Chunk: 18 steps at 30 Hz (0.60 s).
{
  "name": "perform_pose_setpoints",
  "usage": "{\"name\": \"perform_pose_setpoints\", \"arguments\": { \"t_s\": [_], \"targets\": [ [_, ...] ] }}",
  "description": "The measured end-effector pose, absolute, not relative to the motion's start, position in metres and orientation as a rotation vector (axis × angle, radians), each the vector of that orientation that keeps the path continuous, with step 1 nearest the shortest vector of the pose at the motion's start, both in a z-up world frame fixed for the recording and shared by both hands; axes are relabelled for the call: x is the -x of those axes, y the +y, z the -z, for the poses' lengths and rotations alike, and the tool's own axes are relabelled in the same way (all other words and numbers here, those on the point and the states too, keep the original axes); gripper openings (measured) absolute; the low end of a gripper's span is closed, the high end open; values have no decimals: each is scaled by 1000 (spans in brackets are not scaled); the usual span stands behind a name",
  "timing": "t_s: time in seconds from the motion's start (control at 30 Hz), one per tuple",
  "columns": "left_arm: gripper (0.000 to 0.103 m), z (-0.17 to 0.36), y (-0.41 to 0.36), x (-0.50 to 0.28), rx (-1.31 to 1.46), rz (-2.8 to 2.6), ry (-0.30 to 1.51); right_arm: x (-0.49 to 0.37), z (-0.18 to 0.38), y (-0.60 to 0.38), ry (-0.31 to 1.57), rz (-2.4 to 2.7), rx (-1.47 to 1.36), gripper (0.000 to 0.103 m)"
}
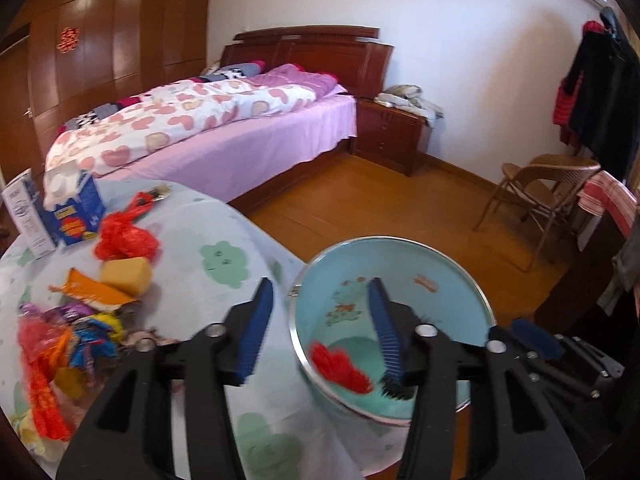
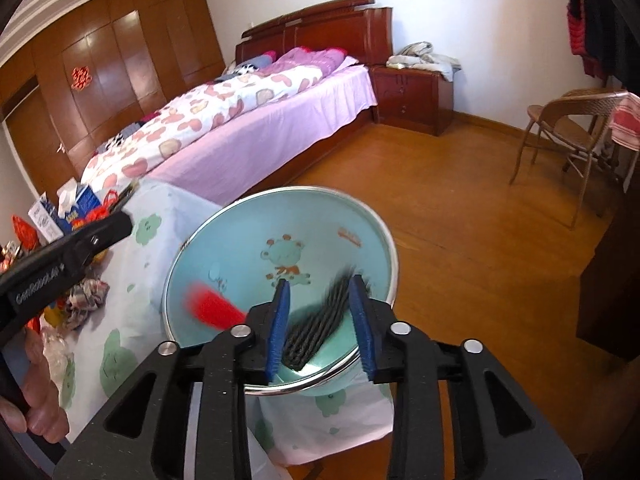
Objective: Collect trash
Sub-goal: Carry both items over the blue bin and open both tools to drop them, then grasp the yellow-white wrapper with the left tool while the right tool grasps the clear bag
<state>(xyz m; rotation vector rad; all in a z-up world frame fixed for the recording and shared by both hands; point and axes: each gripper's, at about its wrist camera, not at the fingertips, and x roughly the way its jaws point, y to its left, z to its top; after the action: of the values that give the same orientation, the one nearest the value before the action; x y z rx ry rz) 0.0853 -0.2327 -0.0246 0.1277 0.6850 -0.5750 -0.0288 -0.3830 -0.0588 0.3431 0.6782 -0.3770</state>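
Note:
A light blue bowl point(image 1: 420, 276) point(image 2: 248, 248) sits at the table's right edge. Inside it lie a red scrap point(image 1: 340, 368) point(image 2: 214, 310) and a dark ribbed piece point(image 2: 320, 320). My left gripper point(image 1: 320, 328) is open and empty, its right finger over the bowl, its left over the tablecloth. My right gripper point(image 2: 322, 328) is open over the bowl's near rim, with the dark piece between its fingers but not clamped. Trash lies on the table to the left: a red plastic bag point(image 1: 124, 236), a yellow sponge point(image 1: 128, 274), an orange wrapper point(image 1: 88, 290) and coloured wrappers point(image 1: 76, 332).
The table has a pale cloth point(image 1: 224, 240) with green prints. A blue box point(image 1: 78, 212) and a white carton point(image 1: 28, 216) stand at its far left. Beyond are a bed point(image 1: 224, 132), a nightstand point(image 1: 392, 132), a wicker chair point(image 1: 540, 196) and wood floor point(image 2: 460, 208).

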Motion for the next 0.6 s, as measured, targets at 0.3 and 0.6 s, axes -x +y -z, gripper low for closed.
{"name": "perform_pose_setpoints", "arguments": {
  "t_s": [0.3,0.6],
  "targets": [
    [85,8,-184,-77,-133,451,667,35,32,-357,590,380,-283,79],
    [96,-4,-128,-64,-127,340,634,35,16,-326,578,312,-257,88]
  ]
}}
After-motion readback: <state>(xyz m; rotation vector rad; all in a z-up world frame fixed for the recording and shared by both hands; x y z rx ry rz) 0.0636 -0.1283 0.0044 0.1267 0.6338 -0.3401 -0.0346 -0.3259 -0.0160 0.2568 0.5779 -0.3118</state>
